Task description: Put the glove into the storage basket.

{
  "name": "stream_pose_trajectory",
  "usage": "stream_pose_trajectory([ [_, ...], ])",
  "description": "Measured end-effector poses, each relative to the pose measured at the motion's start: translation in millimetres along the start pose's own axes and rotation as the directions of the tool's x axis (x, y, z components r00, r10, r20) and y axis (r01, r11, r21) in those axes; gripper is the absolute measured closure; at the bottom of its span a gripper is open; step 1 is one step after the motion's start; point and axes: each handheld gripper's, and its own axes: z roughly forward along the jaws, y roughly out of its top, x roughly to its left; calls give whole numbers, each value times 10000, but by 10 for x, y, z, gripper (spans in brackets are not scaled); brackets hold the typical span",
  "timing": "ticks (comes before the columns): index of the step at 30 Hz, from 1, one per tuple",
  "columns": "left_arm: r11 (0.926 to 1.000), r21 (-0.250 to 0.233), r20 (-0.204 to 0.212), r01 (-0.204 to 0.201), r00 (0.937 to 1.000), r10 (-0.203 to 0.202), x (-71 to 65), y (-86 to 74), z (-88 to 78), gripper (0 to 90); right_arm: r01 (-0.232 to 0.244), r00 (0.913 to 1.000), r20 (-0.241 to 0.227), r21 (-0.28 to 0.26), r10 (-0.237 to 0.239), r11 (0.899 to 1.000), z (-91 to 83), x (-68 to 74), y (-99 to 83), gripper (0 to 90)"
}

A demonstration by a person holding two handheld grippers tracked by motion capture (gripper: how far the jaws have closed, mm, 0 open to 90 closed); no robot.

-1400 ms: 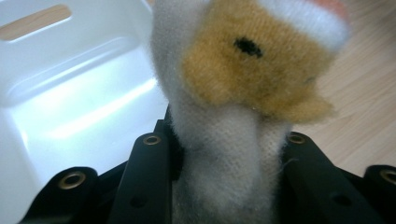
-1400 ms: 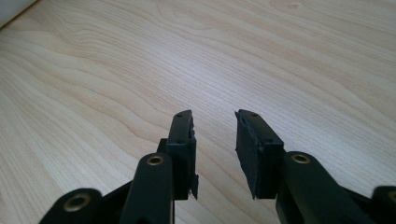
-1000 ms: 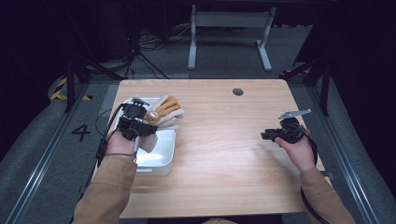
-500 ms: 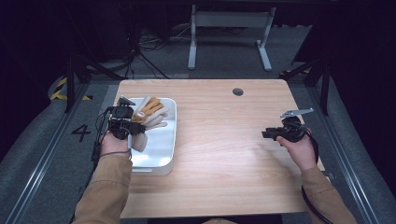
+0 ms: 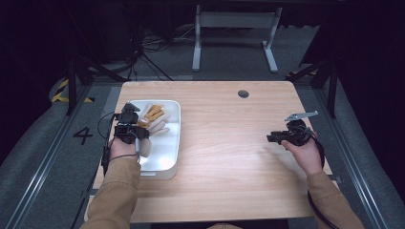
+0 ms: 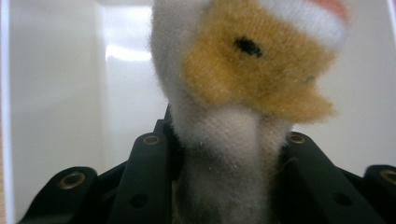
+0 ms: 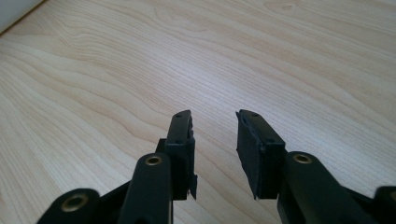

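A white and tan plush toy (image 5: 154, 119) hangs low over the white tray (image 5: 167, 157) at the table's left side. My left gripper (image 5: 136, 126) is shut on it. In the left gripper view the toy (image 6: 252, 70), with a black eye, fills the space between the two black jaws, and the tray's pale inside (image 6: 56, 93) lies behind it. My right gripper (image 5: 273, 138) rests near the table's right edge, pointing left. Its jaws stand open (image 7: 215, 121) over bare wood, with nothing between them.
The wooden table (image 5: 229, 157) has a round cable hole (image 5: 243, 93) near its far edge. A metal stand (image 5: 234, 28) stands on the floor beyond it. A corner of the tray (image 7: 14, 11) appears at the far left of the right gripper view.
My left gripper has carried the plush toy leftward and down, from over the tray's far right corner to inside it. The right gripper has kept still.
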Motion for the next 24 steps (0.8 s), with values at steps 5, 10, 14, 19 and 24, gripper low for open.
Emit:
stream_pose_trajectory([
  [5, 9997, 167, -1, 195, 9998, -195, 9, 15, 125, 683, 4, 10000, 11, 0, -4, 10000, 0, 0, -2, 665],
  [10, 9992, 284, -15, 275, 9996, -275, -10, 27, 220, 683, -16, 10000, 29, 22, 16, 10000, 6, 0, -5, 663],
  [14, 9983, 419, 19, 415, 9991, -417, 15, 36, 287, 683, -50, 10000, 36, 46, 50, 10000, 15, -7, -13, 663],
  [19, 9959, 618, 2, 663, 9978, -664, 60, 34, 370, 683, -53, 10000, 41, 47, 53, 10000, 21, -9, -16, 662],
  [24, 9943, 757, -202, 755, 9970, -742, 51, 44, 402, 682, -27, 10000, 52, 85, 27, 10000, 26, -2, -18, 660],
])
